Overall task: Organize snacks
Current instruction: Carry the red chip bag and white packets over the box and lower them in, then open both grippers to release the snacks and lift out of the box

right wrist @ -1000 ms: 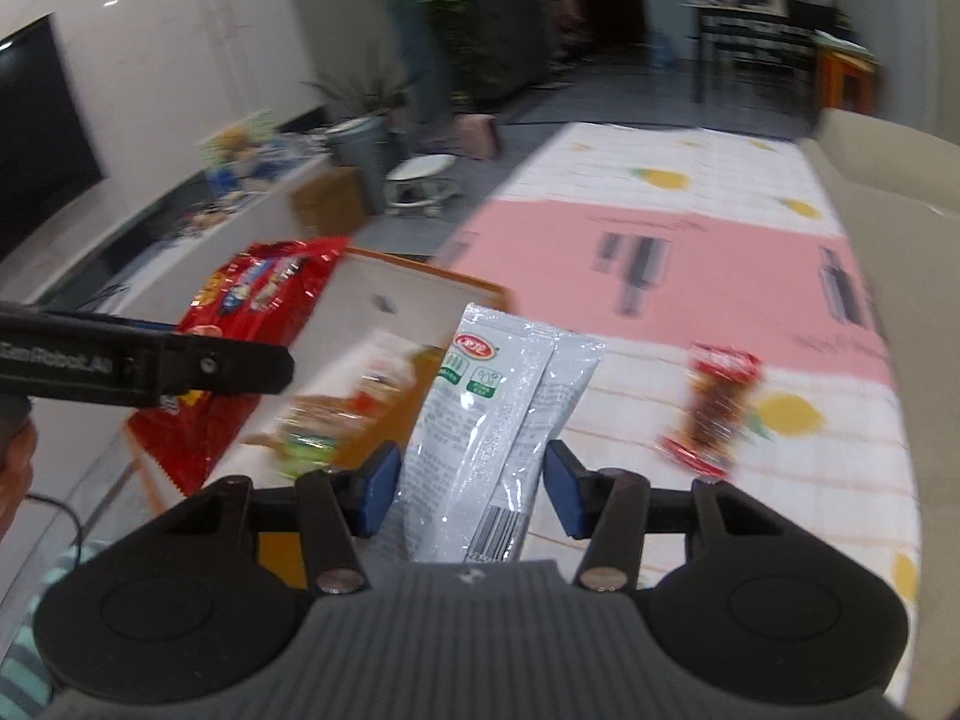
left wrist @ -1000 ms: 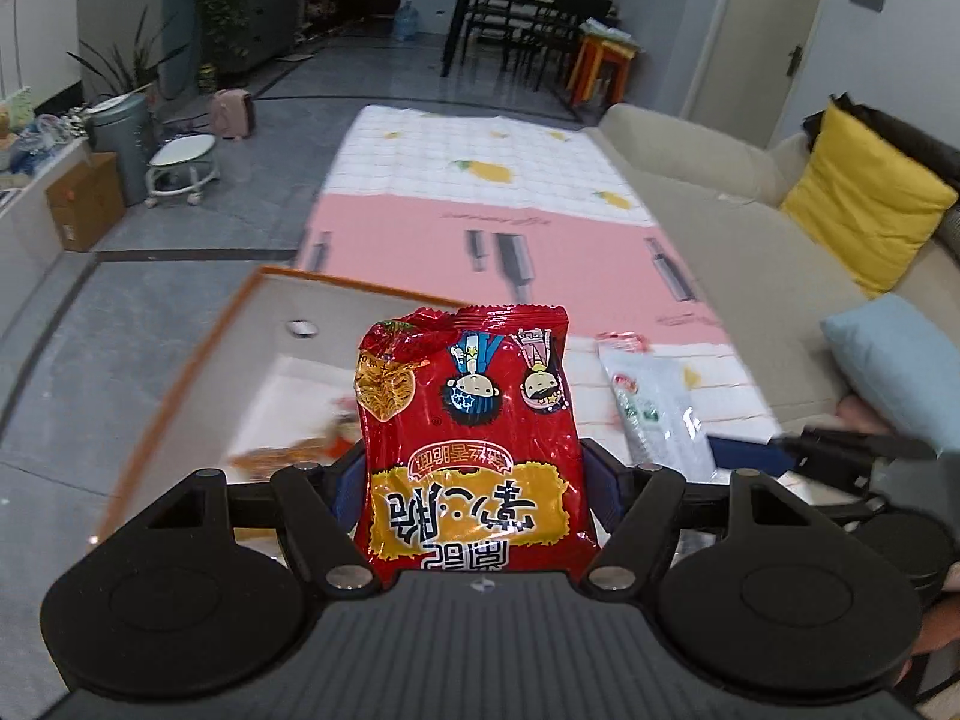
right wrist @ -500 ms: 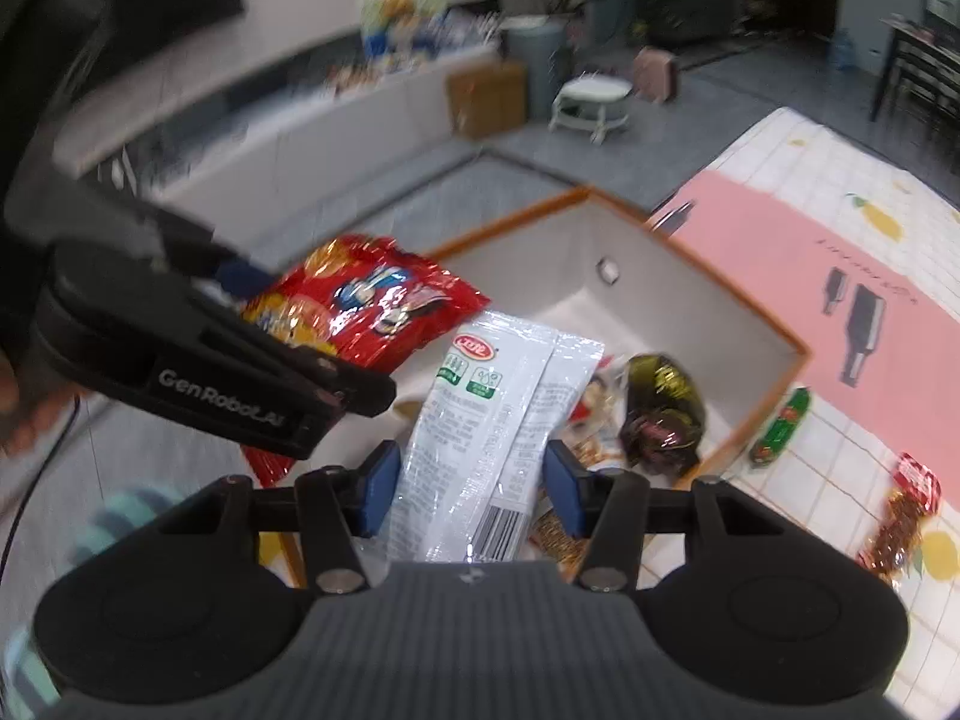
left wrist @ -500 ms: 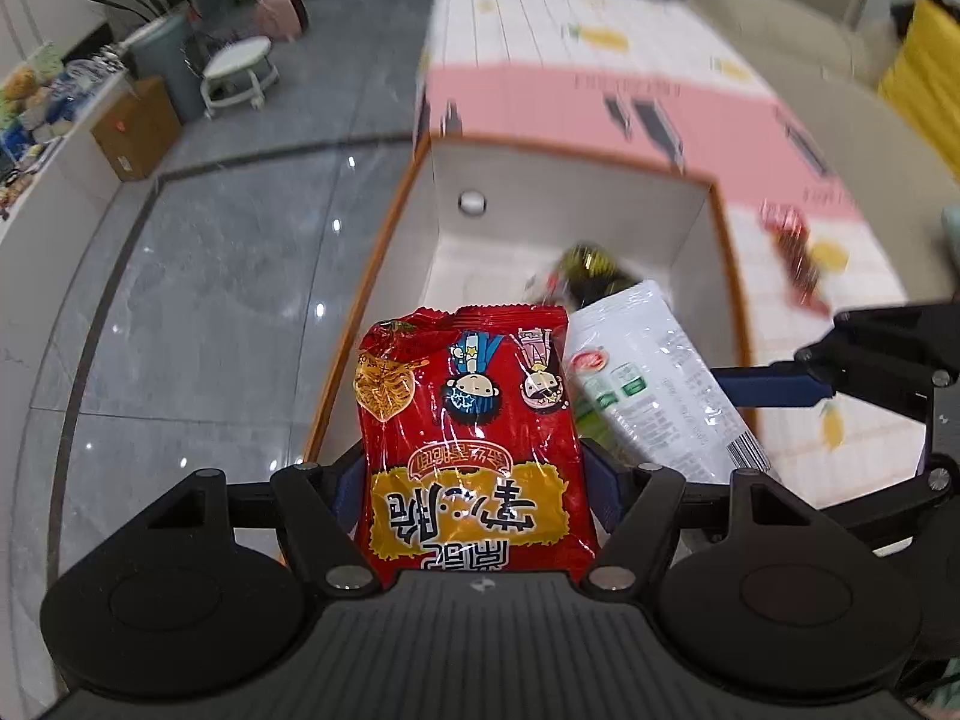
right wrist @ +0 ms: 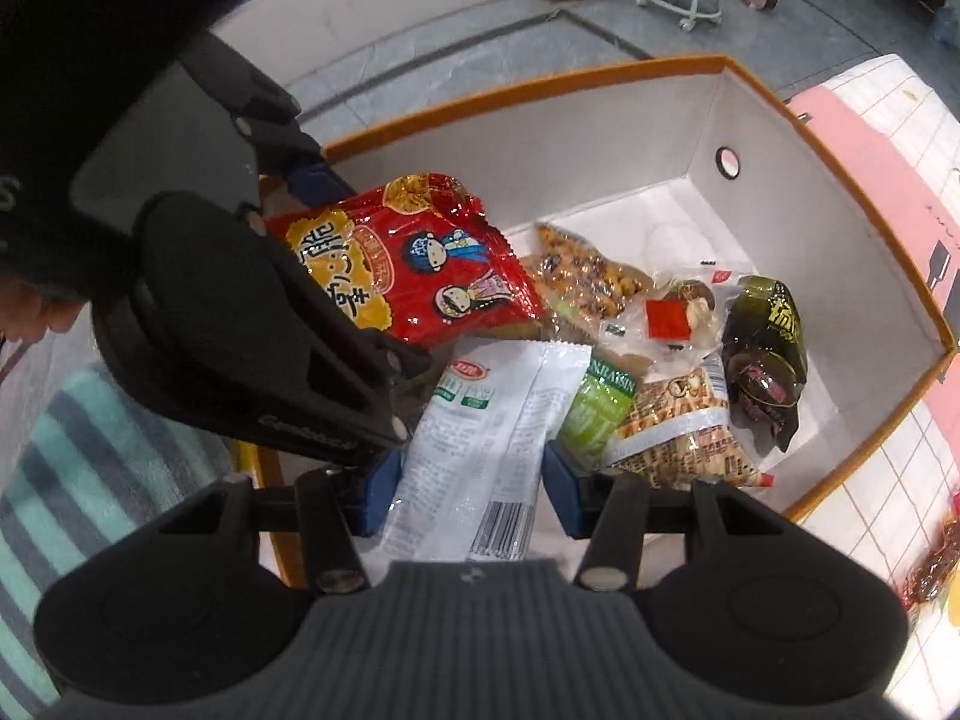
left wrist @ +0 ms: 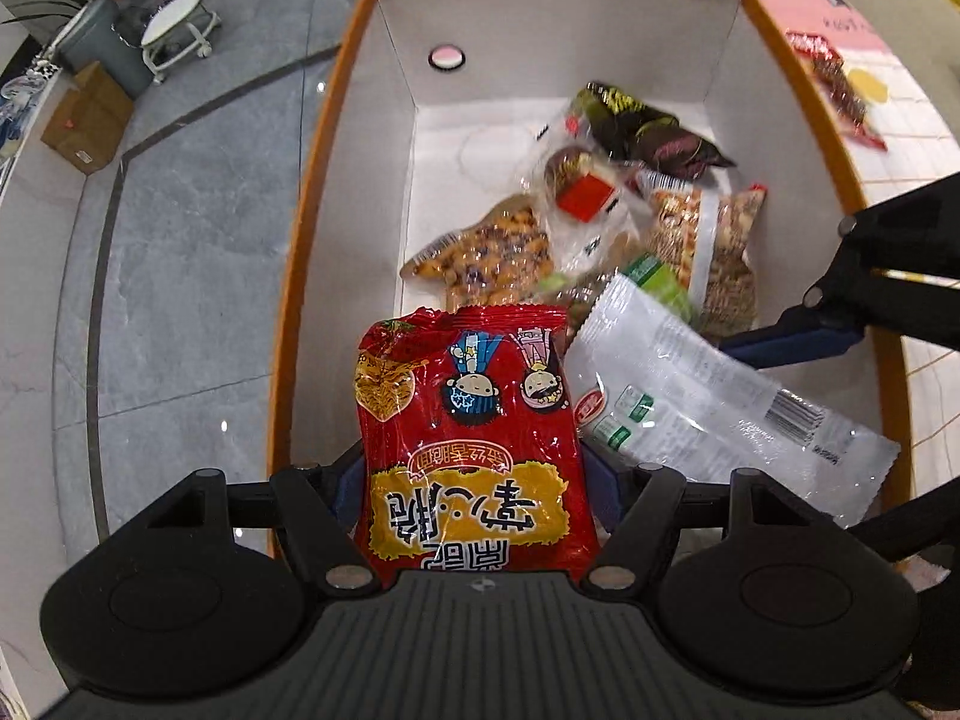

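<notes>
Right gripper (right wrist: 471, 495) clamped on white snack packet (right wrist: 489, 438), above orange-rimmed box (right wrist: 798, 228). Left gripper (right wrist: 336, 276) alongside, gripping red noodle bag (right wrist: 414, 270). Nut packs, green raisin pack (right wrist: 597, 411), dark pouch (right wrist: 765, 372) inside box.

Green packet (right wrist: 597, 405) in box reads "RAISIN"; red bag (left wrist: 471, 450) carries upside-down Chinese characters.

I have swung both my grippers from out over the pink-and-white mat to above the orange-rimmed white box (left wrist: 312, 192). My left gripper (left wrist: 474, 498) now holds its red noodle-snack packet (left wrist: 468, 450) over the box's near end, and my right gripper (right wrist: 468, 492) has brought its clear white plastic packet (right wrist: 486, 432) in just beside it.
</notes>
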Demonstrator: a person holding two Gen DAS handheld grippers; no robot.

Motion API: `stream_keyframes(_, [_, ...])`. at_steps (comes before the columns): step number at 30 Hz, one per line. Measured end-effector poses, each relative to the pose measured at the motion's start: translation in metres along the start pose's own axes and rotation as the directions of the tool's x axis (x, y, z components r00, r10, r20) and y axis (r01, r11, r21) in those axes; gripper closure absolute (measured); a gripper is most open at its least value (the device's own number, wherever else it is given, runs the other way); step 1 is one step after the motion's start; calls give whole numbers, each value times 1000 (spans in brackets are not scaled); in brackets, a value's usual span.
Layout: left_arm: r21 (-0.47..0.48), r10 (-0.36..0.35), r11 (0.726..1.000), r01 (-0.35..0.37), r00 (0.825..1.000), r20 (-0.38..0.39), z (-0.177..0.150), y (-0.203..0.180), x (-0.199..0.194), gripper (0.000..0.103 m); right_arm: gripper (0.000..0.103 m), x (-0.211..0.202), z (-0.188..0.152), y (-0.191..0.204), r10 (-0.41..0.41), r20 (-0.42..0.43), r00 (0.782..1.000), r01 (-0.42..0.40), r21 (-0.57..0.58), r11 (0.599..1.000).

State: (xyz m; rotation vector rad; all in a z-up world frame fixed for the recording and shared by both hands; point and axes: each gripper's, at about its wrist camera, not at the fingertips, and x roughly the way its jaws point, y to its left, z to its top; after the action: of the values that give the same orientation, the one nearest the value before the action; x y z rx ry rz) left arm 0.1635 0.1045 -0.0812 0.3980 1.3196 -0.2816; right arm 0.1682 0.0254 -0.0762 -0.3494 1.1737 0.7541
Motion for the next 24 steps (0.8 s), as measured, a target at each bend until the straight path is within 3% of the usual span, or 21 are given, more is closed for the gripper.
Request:
stream_keyframes(6, [20,4,1000,-3,999,-32,4,0,5,22,52,8,6,2,-11,-53,999,10,-30,999])
stream_keyframes(14, [58,5,998,-3,999,-40,3,-3,8,12,49,17,9,2,6,-103,995,-11,-46,999])
stream_keyframes(24, [65,40,997,-37,999,-33,-1,-4,0,6,37,13,6,-2,4,-87,996,-8,-43,999])
